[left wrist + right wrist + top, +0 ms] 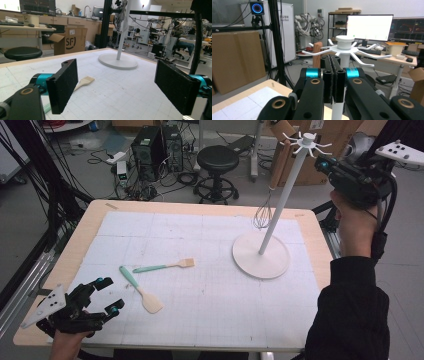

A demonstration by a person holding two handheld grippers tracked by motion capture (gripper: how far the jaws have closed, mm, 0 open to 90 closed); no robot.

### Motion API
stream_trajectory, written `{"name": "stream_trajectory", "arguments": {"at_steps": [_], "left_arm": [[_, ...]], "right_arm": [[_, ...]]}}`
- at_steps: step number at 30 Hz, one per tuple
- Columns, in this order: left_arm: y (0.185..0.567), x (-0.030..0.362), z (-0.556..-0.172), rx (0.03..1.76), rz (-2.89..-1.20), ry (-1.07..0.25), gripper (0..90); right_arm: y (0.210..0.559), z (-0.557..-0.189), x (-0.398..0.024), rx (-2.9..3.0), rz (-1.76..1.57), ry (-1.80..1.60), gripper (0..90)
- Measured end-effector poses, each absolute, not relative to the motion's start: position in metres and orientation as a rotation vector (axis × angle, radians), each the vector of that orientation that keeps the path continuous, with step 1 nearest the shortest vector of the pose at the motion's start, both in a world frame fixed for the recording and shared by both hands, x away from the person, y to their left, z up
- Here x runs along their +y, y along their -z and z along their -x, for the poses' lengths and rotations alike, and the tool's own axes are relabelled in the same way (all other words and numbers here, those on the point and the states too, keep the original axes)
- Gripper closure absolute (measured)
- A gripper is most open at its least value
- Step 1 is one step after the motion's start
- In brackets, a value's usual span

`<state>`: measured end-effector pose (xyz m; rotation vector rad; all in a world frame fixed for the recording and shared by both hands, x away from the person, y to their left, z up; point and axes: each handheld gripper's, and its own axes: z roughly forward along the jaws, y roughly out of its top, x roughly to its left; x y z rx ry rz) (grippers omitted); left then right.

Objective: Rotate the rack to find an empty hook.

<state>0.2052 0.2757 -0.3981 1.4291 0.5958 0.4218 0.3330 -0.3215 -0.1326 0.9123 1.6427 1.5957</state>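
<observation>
the right hand-held gripper (324, 165) is hovering high at the far right of the bench (90, 220), just beside the crown of the white hook stand (277, 210), its jaws pressed together with nothing between them; in the right gripper view the closed pads are lining up right in front of the stand's hub and its spreading hooks, and the stand's pole is mostly hiding behind the jaws there. a whisk (263, 212) with a wooden handle is hanging from one hook on the far side of the pole, its wire head partly overlapping the pole in the high view, and its handle is peeking out as a brown block behind the hooks in the right gripper view. the left hand-held gripper (111, 295) is resting low at the near left corner of the bench, jaws spread wide and empty. two spatulas are lying on the white grid sheet well apart from the stand: a teal-handled spatula (141, 290) just ahead of the left jaws, and a flat-ended spatula (165, 266) beyond it. in the left gripper view one pale blade is showing between the jaws, its handle cut off behind the left pad, so which spatula it is cannot be told for sure.
</observation>
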Motion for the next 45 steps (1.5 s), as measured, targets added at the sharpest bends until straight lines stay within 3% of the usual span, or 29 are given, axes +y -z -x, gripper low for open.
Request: {"name": "stream_trajectory", "arguments": {"at_steps": [22,29,36,39,45], "left_arm": [[0.399,0.277,-0.204,0.597,-1.436,-0.421,19.4],[0.401,0.281,-0.204,0.609,-1.429,-0.426,19.4],[0.401,0.283,-0.203,0.616,-1.416,-0.433,19.4],[0.401,0.282,-0.203,0.615,-1.411,-0.436,19.3],[0.401,0.281,-0.204,0.608,-1.410,-0.439,19.0]], "right_arm": [[0.133,-0.342,-0.300,1.694,-0.875,-1.641,89.2],[0.144,-0.326,-0.303,1.704,-0.817,-1.681,86.9],[0.185,-0.303,-0.304,1.815,-0.750,-1.708,69.7],[0.218,-0.291,-0.301,1.857,-0.727,-1.744,55.1],[0.280,-0.269,-0.297,1.915,-0.730,-1.695,39.6]]}}
